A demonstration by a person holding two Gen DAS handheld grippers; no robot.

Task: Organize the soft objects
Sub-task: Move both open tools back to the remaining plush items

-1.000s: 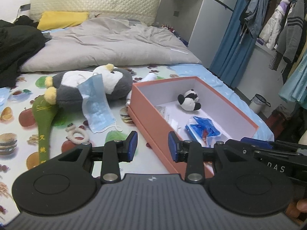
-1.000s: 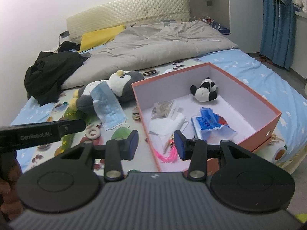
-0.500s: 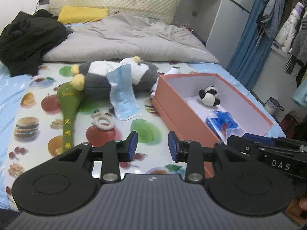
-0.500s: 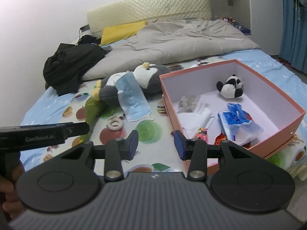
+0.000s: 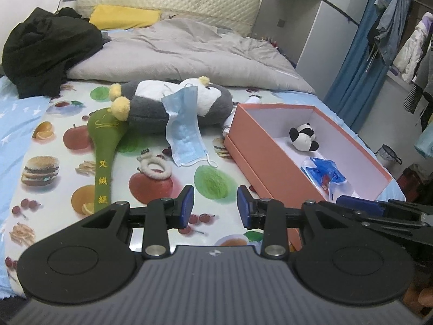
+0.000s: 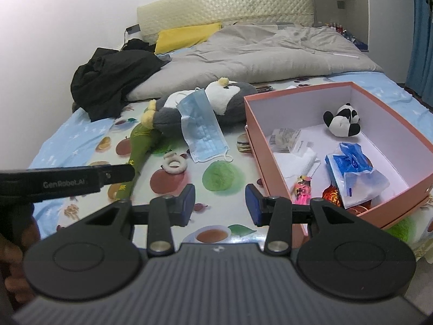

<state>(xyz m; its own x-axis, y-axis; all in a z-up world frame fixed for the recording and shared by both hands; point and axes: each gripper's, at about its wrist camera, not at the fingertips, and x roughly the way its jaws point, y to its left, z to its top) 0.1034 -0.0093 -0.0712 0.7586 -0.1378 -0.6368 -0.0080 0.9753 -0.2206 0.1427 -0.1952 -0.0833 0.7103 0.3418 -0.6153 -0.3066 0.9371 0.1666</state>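
Observation:
An orange box (image 5: 259,146) (image 6: 253,135) lies open on the bed, holding a small panda plush (image 5: 303,136) (image 6: 341,120), a blue plastic pack (image 5: 323,172) (image 6: 351,166) and several small items. Left of it lies a grey and white penguin plush (image 5: 151,105) (image 6: 230,100) with a blue face mask (image 5: 184,132) (image 6: 204,132) draped over it. A green padded stick (image 5: 104,146) (image 6: 139,146) and a white ring (image 5: 155,166) (image 6: 174,163) lie nearby. My left gripper (image 5: 215,207) and right gripper (image 6: 219,201) hover over the fruit-print sheet, both open with nothing between the fingers.
A grey duvet (image 5: 189,51), a yellow pillow (image 5: 124,16) and a heap of black clothes (image 5: 46,46) cover the far half of the bed. Clothes hang by a blue curtain (image 5: 357,62) at right. A small bin (image 5: 388,155) stands on the floor.
Both grippers have drawn back and to the left, away from the box: it has slid right in both views and more of the fruit-print sheet shows. The jaws kept their gap.

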